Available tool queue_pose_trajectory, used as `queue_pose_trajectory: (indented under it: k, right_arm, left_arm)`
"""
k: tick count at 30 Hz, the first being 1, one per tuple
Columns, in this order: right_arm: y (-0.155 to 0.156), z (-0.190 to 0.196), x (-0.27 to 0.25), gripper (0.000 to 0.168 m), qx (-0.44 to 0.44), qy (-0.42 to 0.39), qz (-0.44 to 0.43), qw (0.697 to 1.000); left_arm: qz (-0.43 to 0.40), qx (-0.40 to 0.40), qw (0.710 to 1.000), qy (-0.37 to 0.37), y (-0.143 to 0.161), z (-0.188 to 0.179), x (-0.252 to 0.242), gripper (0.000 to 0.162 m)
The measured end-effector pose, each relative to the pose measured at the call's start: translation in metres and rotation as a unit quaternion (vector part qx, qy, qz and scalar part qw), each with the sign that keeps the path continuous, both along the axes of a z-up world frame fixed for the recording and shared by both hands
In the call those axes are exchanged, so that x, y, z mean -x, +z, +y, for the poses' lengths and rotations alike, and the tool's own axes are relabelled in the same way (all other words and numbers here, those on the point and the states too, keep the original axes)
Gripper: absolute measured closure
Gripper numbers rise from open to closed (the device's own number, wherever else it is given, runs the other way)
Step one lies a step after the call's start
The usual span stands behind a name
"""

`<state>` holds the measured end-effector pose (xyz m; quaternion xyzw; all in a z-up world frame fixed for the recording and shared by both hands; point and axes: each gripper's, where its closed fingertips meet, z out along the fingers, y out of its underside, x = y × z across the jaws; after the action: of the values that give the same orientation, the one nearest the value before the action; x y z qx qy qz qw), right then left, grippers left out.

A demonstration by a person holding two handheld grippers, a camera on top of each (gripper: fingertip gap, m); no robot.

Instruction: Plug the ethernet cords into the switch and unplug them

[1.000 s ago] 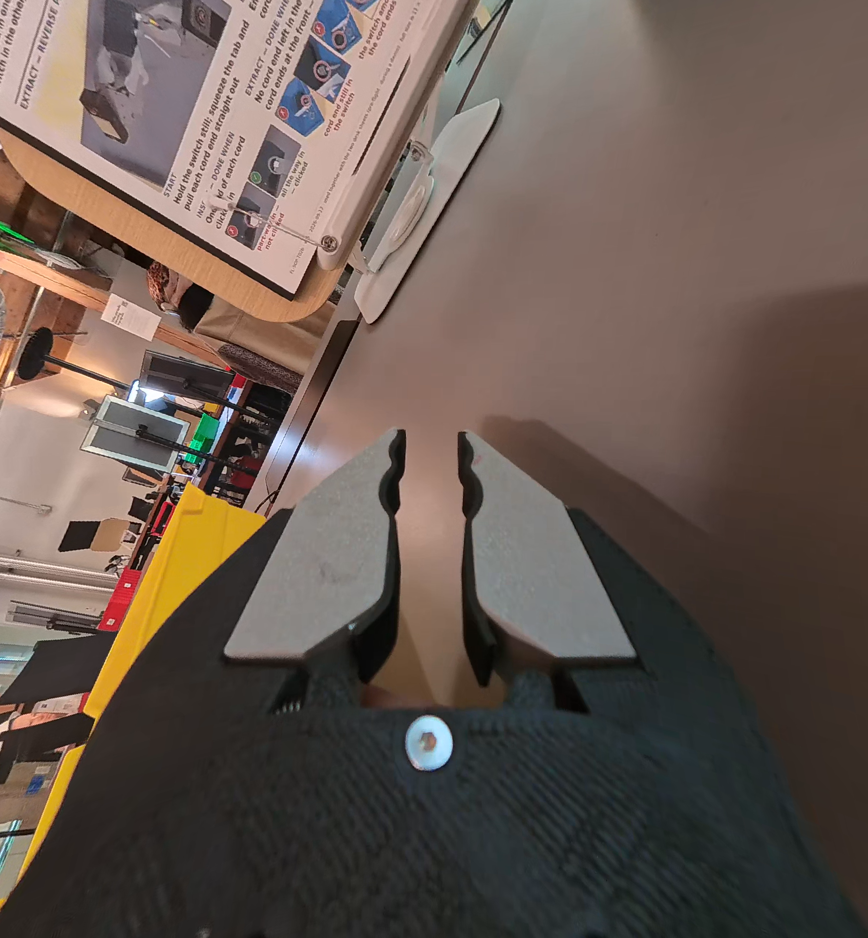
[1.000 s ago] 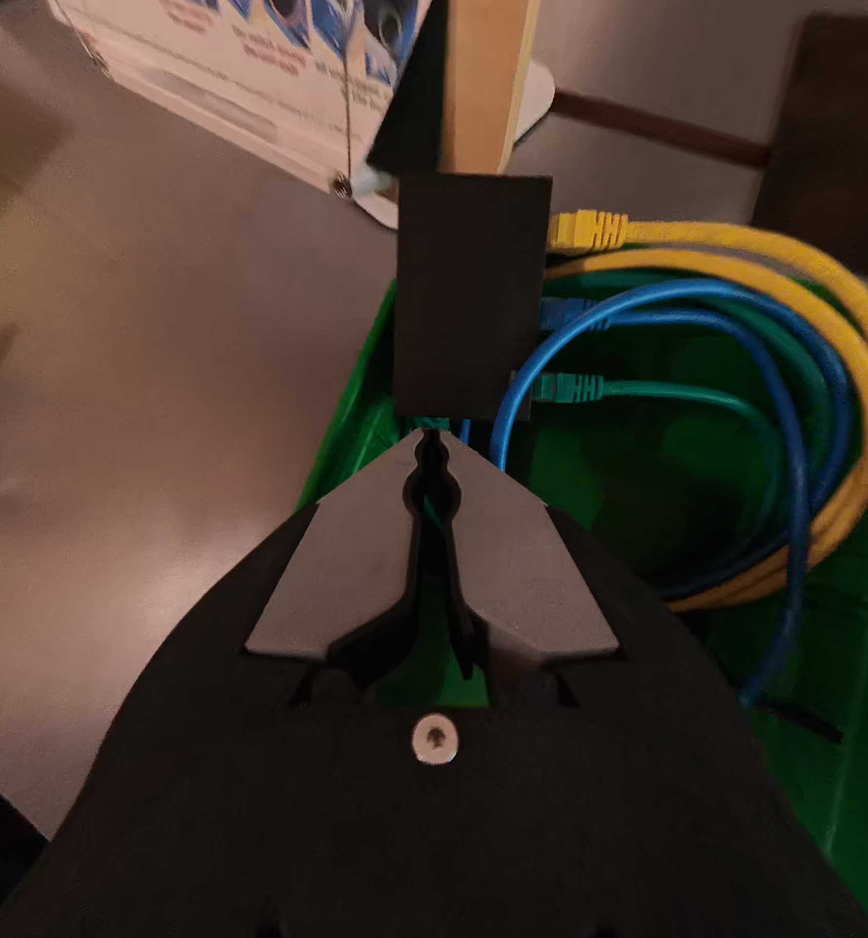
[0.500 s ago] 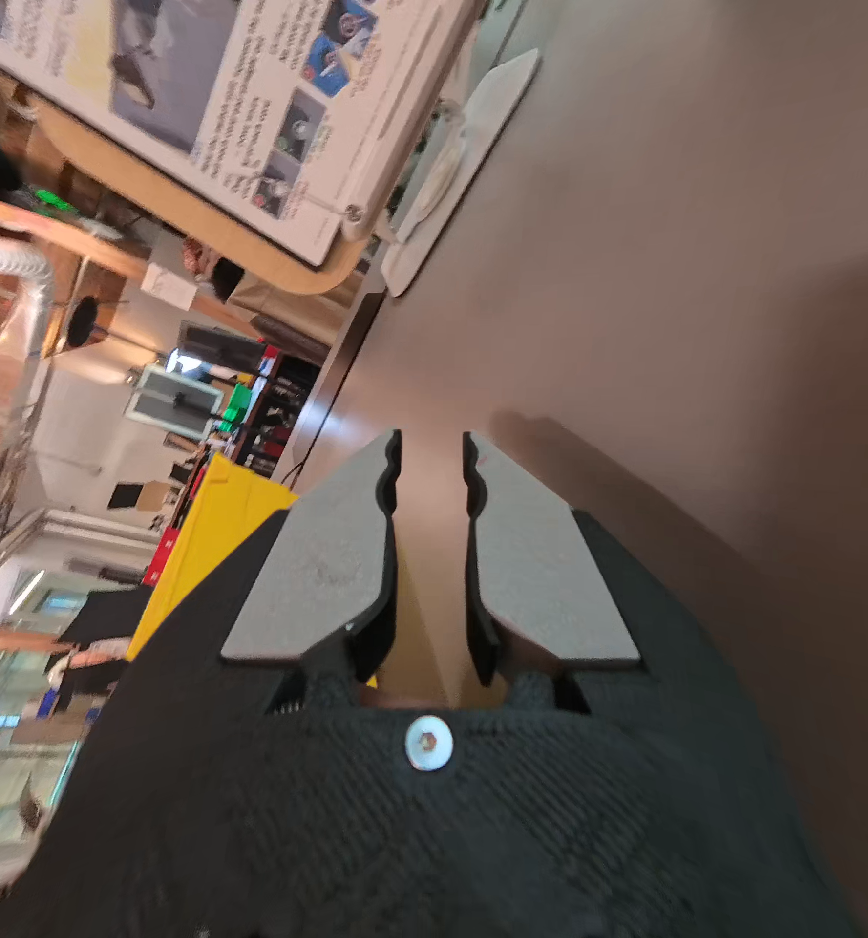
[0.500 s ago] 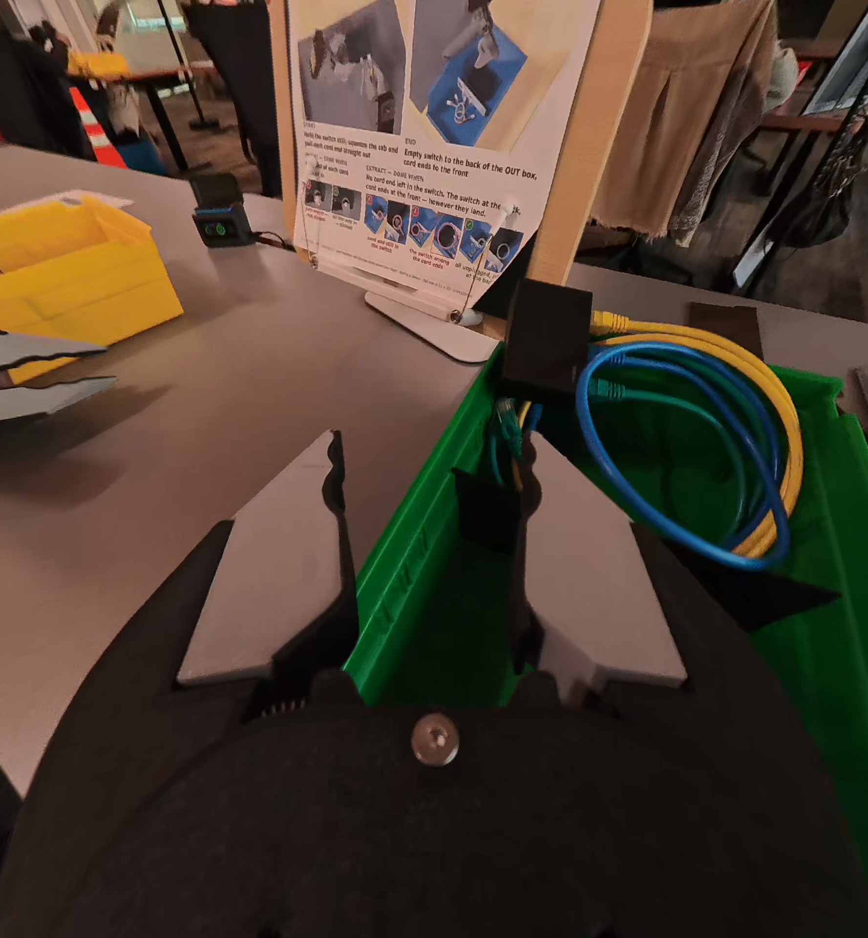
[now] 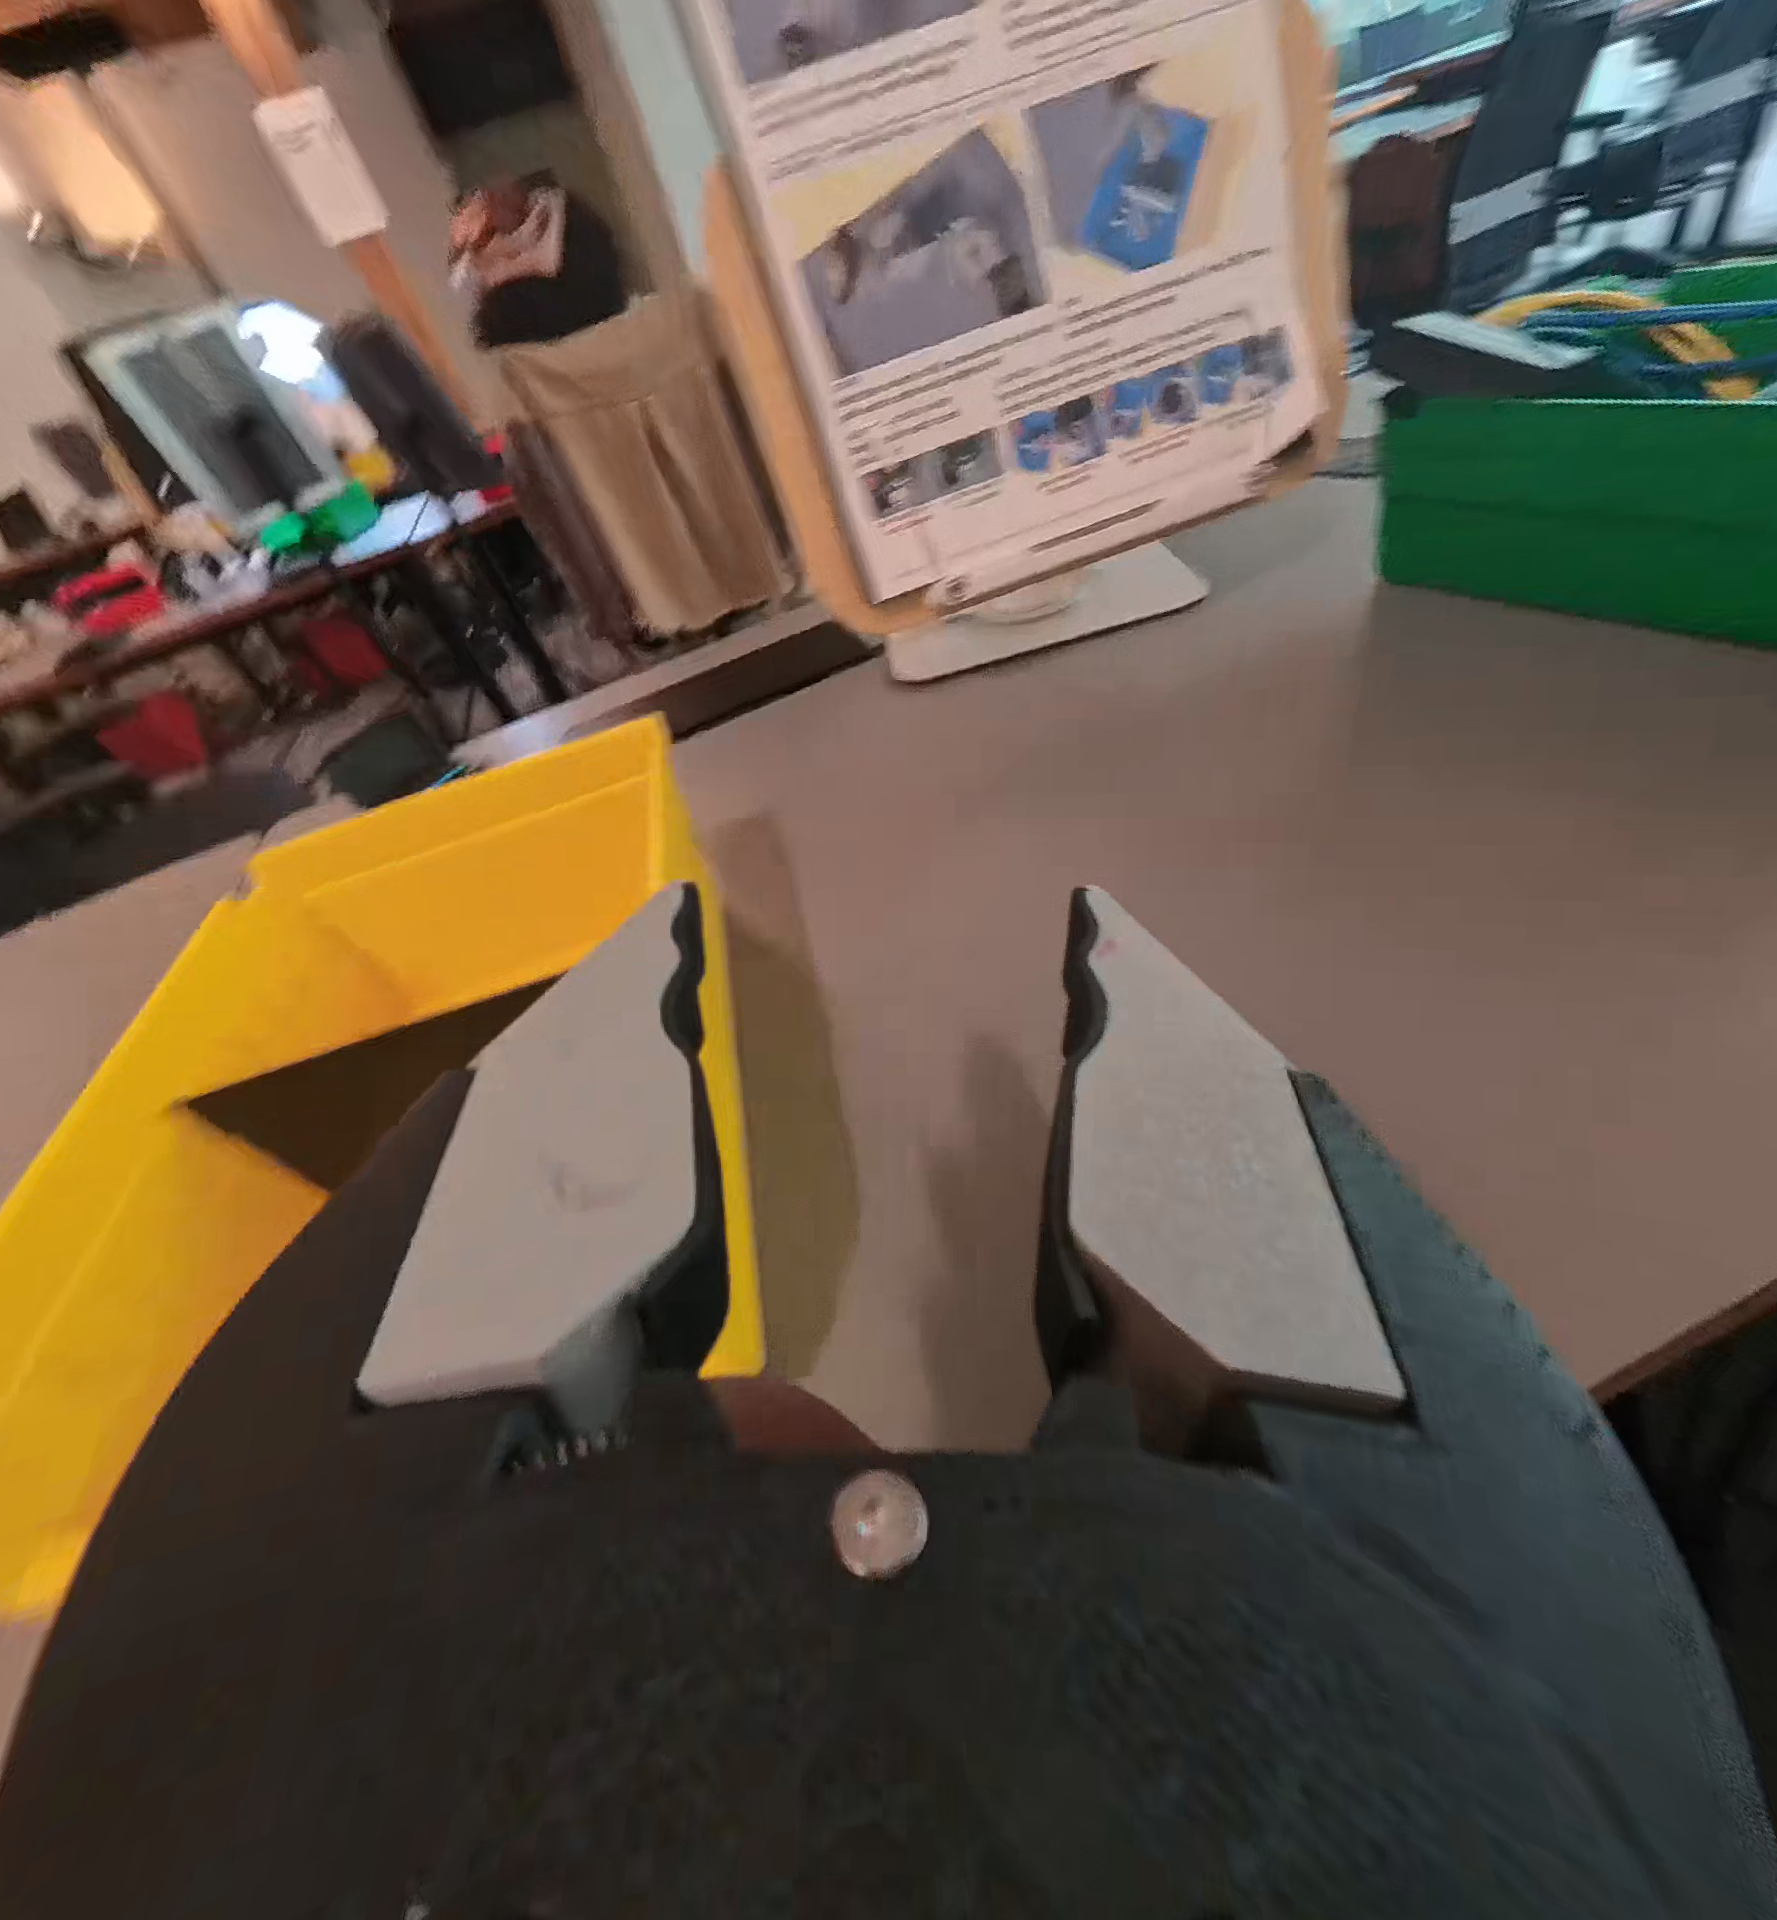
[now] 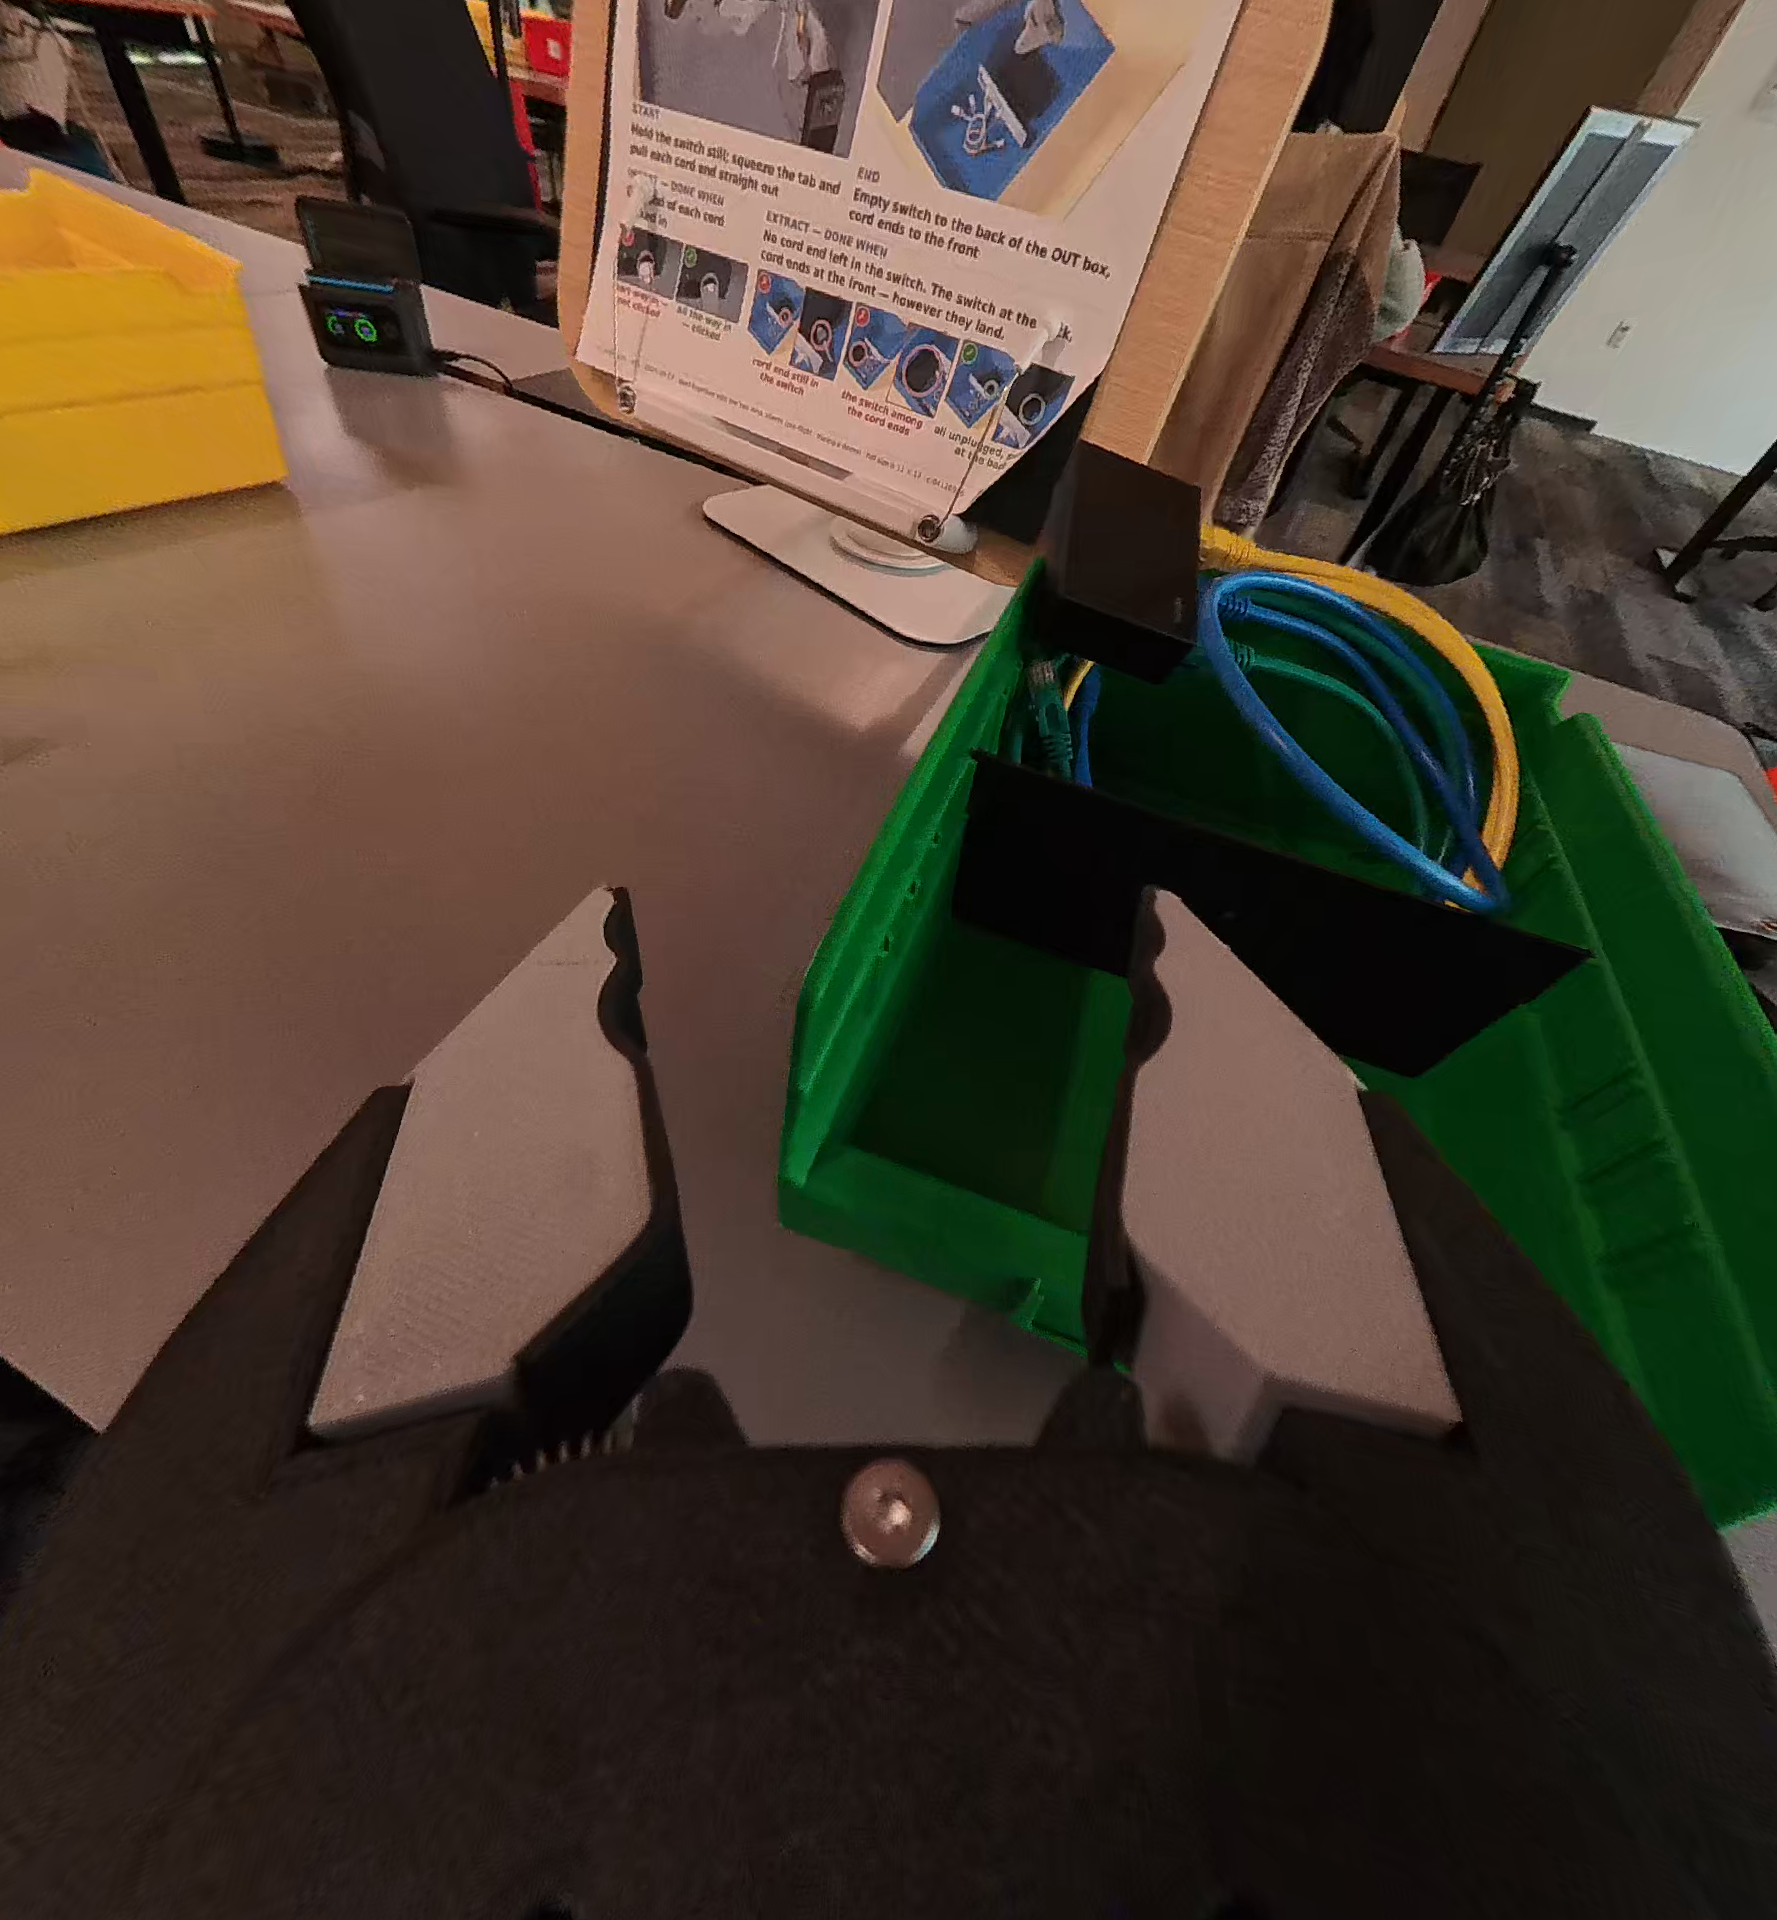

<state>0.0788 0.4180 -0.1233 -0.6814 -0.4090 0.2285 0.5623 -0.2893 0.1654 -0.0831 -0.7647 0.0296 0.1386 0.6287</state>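
A black switch [image 6: 1123, 561] leans at the far end of the green bin [image 6: 1642, 1195]. Blue [image 6: 1310, 717], teal [image 6: 1050, 717] and yellow [image 6: 1476, 707] ethernet cords coil behind the bin's black divider [image 6: 1258, 925]. My right gripper [image 6: 879, 914] is open and empty, above the table at the bin's near left corner. My left gripper [image 5: 879, 914] is open and empty, low over the table beside the yellow bin [image 5: 240, 1091]. The green bin [image 5: 1611, 520] and its cords [image 5: 1642, 332] show far right in the left wrist view.
An instruction sheet on a white stand [image 6: 863, 208] stands at the table's back; it also shows in the left wrist view [image 5: 1029, 312]. A small black device [image 6: 364, 301] sits behind the yellow bin [image 6: 84, 353]. The grey table [image 6: 448, 727] lies between the two bins.
My right gripper opened wide and pulled back from the switch and cords to the bin's near end. My left gripper rolled upright, swung toward the yellow bin and opened wider.
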Motion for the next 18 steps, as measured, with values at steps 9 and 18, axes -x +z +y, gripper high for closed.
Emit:
queue_pose_trajectory:
  k: [9, 18]
  right_arm:
    - [-0.007, 0.015, 0.018, 0.063, -0.011, -0.067, -0.025, 0.997]
    - [-0.058, 0.042, 0.043, 0.129, 0.039, -0.066, -0.143, 0.987]
  left_arm:
    - [-0.132, 0.120, 0.982, 0.065, -0.071, -0.020, 0.072, 0.096]
    - [0.002, 0.171, 0.982, 0.084, -0.109, 0.006, 0.084, 0.158]
